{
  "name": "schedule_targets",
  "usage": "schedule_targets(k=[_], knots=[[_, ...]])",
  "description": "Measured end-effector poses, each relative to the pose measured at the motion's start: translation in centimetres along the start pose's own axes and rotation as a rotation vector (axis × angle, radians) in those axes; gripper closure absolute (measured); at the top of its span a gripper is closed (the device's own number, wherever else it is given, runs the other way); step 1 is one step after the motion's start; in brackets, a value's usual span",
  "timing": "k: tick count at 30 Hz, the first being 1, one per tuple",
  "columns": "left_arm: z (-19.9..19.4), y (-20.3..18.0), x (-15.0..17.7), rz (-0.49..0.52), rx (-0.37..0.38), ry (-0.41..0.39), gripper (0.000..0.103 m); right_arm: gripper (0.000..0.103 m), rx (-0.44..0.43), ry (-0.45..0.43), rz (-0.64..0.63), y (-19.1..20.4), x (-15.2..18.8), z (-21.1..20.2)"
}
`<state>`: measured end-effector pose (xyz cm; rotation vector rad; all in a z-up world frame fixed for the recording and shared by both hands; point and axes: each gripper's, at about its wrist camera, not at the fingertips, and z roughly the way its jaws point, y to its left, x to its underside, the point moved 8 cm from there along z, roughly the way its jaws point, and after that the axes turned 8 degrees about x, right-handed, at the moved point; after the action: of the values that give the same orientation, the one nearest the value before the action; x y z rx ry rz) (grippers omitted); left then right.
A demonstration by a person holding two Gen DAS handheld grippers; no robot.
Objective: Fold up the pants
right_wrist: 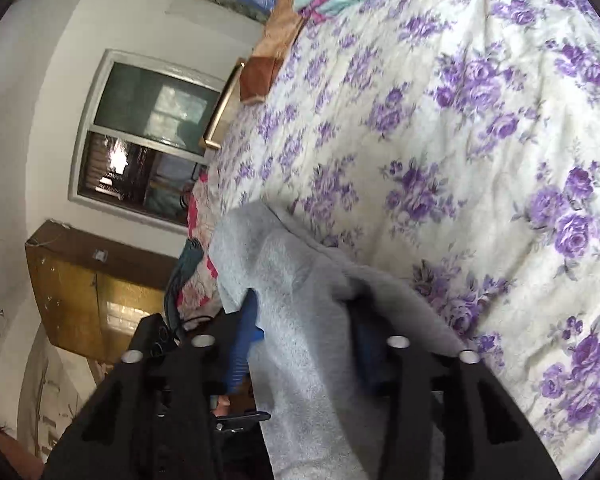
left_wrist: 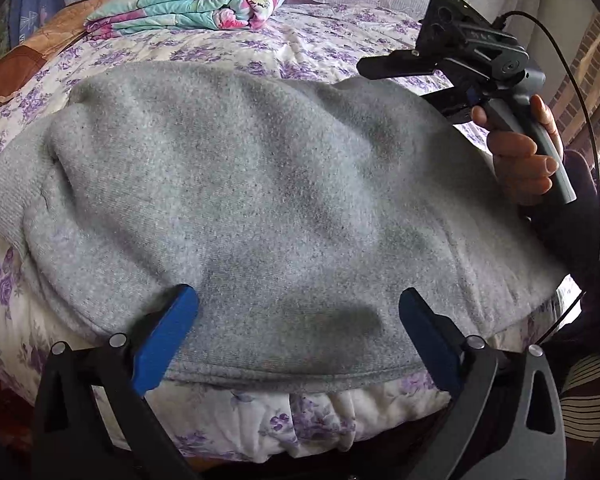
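Observation:
Grey fleece pants [left_wrist: 260, 208] lie folded in a wide pad across the flowered bed. My left gripper [left_wrist: 300, 320] is open, its blue fingers [left_wrist: 168, 336] spread over the near hem, touching nothing firmly. My right gripper [left_wrist: 452, 108] is held by a hand at the pants' far right edge, its jaws hidden behind the cloth. In the right wrist view the right gripper [right_wrist: 300, 328] has grey pants cloth [right_wrist: 300, 300] between its blue fingers [right_wrist: 246, 340], turned sideways above the bed.
The bedspread [right_wrist: 480, 140] has purple flowers on white. A folded teal and pink quilt [left_wrist: 188, 2] lies at the head of the bed. A window [right_wrist: 148, 136] and a brown cabinet [right_wrist: 88, 300] stand beyond the bed's edge. The bed's front edge [left_wrist: 300, 420] drops just below the pants.

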<state>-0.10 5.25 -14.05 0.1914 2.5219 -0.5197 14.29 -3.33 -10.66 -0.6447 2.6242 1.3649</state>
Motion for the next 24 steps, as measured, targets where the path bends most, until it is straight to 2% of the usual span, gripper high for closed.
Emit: schedule_targets(k=[1,3,6,8,10,11,13,14,16,18,19,20,22,24], knots=[[-0.1,0.1,0.0,-0.002,0.004,-0.002,0.005,0.093,0.006,-0.038,0.011,-0.4,-0.3,-0.7],[-0.1,0.0,0.1,0.0,0.004,-0.004,0.005,0.094,0.058,-0.119,0.031,-1.4,-0.9,-1.9],[0.1,-0.1,0.1,0.011,-0.012,-0.005,0.005,0.095,0.161,-0.162,0.056,-2.9,-1.5,-1.8],[0.1,-0.1,0.3,0.017,-0.021,-0.007,0.005,0.094,0.301,-0.174,0.04,-4.6,-2.2,-1.6],[0.0,-0.1,0.4,0.021,-0.023,-0.009,0.005,0.09,0.478,-0.233,0.09,-7.3,-3.5,-3.4],[0.0,-0.1,0.5,0.021,-0.022,-0.008,0.005,0.09,0.5,-0.267,0.126,-8.2,-4.1,-4.9],[-0.3,-0.1,0.3,0.018,-0.022,0.006,0.006,0.09,0.405,-0.335,0.148,-7.7,-4.1,-8.1],[-0.7,-0.2,0.1,0.014,-0.022,0.009,0.006,0.09,0.376,-0.331,0.118,-6.1,-3.5,-8.9],[-2.2,-1.1,-0.9,0.022,0.011,-0.011,0.006,0.088,0.376,-0.302,0.015,-2.0,-0.9,-9.4],[-4.4,-2.5,-2.6,0.073,0.018,-0.083,0.006,0.065,0.362,-0.288,-0.044,1.3,2.8,-9.3],[-5.2,-3.0,-3.7,0.098,0.006,-0.122,0.006,0.042,0.384,-0.312,-0.034,2.0,4.7,-9.4],[-5.6,-3.1,-4.9,0.105,-0.004,-0.15,0.005,0.033,0.399,-0.357,-0.013,2.2,6.4,-10.0],[-4.8,-1.8,-6.8,0.074,-0.027,-0.158,0.005,0.028,0.417,-0.444,0.046,1.1,9.5,-10.7],[-2.3,2.6,-7.3,-0.037,-0.108,-0.104,0.005,0.027,0.475,-0.479,0.144,-2.2,12.1,-11.1]])
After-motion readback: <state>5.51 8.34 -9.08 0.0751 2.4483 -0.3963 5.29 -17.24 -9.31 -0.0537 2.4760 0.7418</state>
